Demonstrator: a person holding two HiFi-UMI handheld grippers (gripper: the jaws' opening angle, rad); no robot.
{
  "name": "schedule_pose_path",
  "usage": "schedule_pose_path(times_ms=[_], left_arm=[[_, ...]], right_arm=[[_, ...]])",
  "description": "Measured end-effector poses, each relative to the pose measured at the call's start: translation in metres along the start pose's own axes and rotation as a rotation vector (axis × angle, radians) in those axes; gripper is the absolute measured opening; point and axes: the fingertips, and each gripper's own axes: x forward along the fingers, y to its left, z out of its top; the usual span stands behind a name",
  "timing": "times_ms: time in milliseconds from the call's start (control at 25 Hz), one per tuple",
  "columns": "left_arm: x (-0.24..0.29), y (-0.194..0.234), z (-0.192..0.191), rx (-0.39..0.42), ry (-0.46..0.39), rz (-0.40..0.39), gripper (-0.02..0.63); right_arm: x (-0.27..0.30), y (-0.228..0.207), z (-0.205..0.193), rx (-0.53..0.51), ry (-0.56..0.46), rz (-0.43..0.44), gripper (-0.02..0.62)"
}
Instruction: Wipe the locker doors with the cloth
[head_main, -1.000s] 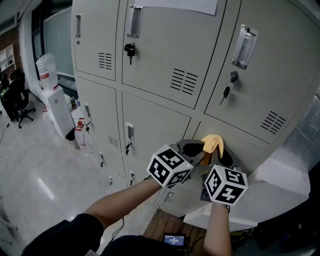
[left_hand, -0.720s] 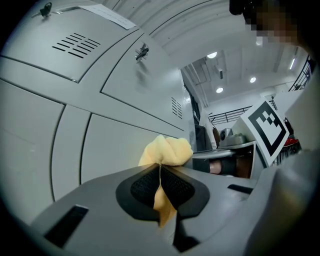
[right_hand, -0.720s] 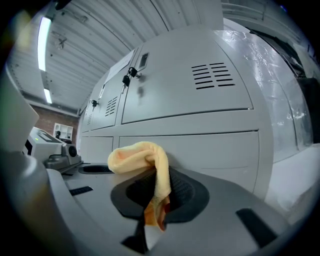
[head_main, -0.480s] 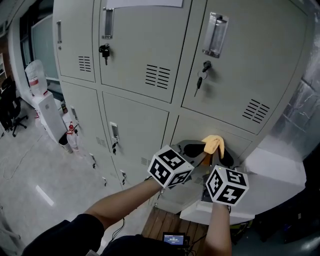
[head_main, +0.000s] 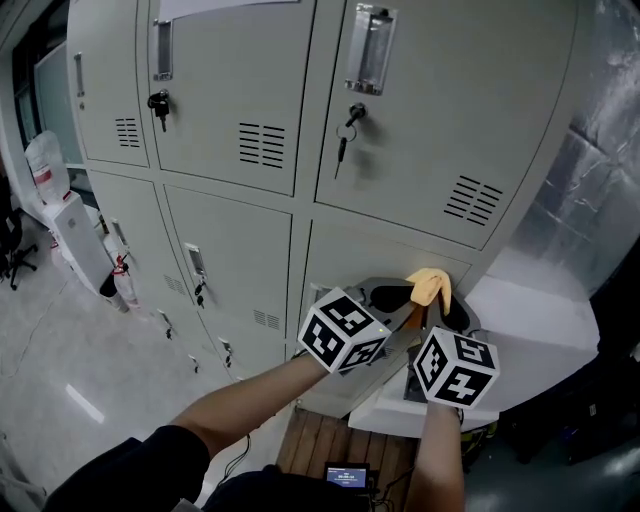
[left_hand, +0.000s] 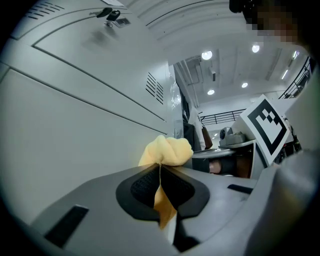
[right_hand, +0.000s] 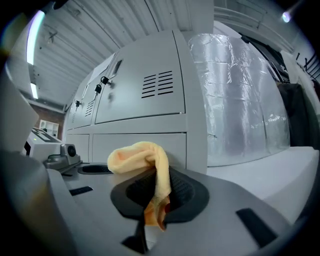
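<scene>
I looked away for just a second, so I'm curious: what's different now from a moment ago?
The yellow cloth moved rightward across the lower locker door: it was below-left of the hanging key, and is now below-right. Nothing was let go: the left tool and right tool stay shut on the cloth.

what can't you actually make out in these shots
Whether the cloth touches the lower door: head view, its own bunch covers the contact.
The paper sheet on the top locker: head view, cut off by the upper edge.
The hanging key's shape: head view, too small.
</scene>
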Motion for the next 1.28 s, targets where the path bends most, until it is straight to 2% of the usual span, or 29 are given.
schedule_pose_path(times_ms=[320, 720, 1040, 1280], left_arm=[[0.025, -0.016, -0.003, -0.009, 0.002, -0.051, 0.025], [0.030, -0.018, -0.004, -0.020, -0.007, -0.066, 0.025], [0.019, -0.021, -0.002, -0.029, -0.012, -0.058, 0.025], [-0.008, -0.014, -0.003, -0.038, -0.024, -0.027, 0.025]], right_arm=[[-0.007, -0.029, -0.003, 0.005, 0.014, -0.050, 0.063], [-0.008, -0.035, -0.004, 0.010, 0.019, -0.068, 0.063], [-0.015, -0.025, -0.002, 0.012, -0.011, -0.067, 0.063], [-0.016, 0.001, -0.005, 0.022, -0.025, -0.027, 0.063]])
